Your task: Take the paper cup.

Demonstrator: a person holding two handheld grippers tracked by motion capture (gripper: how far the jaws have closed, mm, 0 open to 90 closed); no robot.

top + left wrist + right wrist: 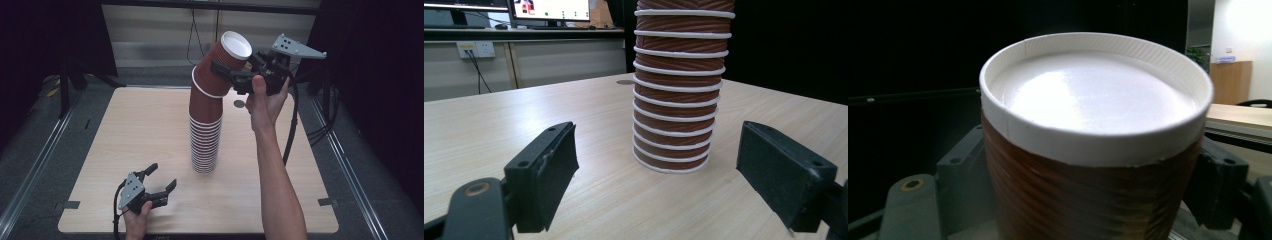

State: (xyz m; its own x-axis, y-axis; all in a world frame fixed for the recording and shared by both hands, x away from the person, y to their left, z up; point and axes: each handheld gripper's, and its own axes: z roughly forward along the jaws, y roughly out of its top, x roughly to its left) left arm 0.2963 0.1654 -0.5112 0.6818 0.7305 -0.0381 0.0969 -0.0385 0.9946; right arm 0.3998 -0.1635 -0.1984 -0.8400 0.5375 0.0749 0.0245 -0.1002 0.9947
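Holding: my right gripper [239, 75] pinches the top cup [223, 62] of the stack, one jaw on each side of its brown ribbed wall just under the white rim
Top cup: tilted away from the stack's line, its white mouth facing up and to the right in the high view; its lower end sits inside the next rim down, so it is not clear of the stack
Right gripper view: the cup's [1095, 135] white inside and rim loom close, with my black jaws flanking the brown wall on both sides
Stack of cups [205, 135]: stands upright near the middle of the bench [125, 145], brown with white rims showing one above another
Left gripper [160, 181]: low over the near left part of the bench, well apart from the stack, held in my left hand [136, 220]
Left jaws: spread wide with nothing between them; in the left gripper view the stack's foot [672, 150] stands beyond the gap, untouched
Right hand [265, 102]: raised above the far side of the bench, gripping the tool's body
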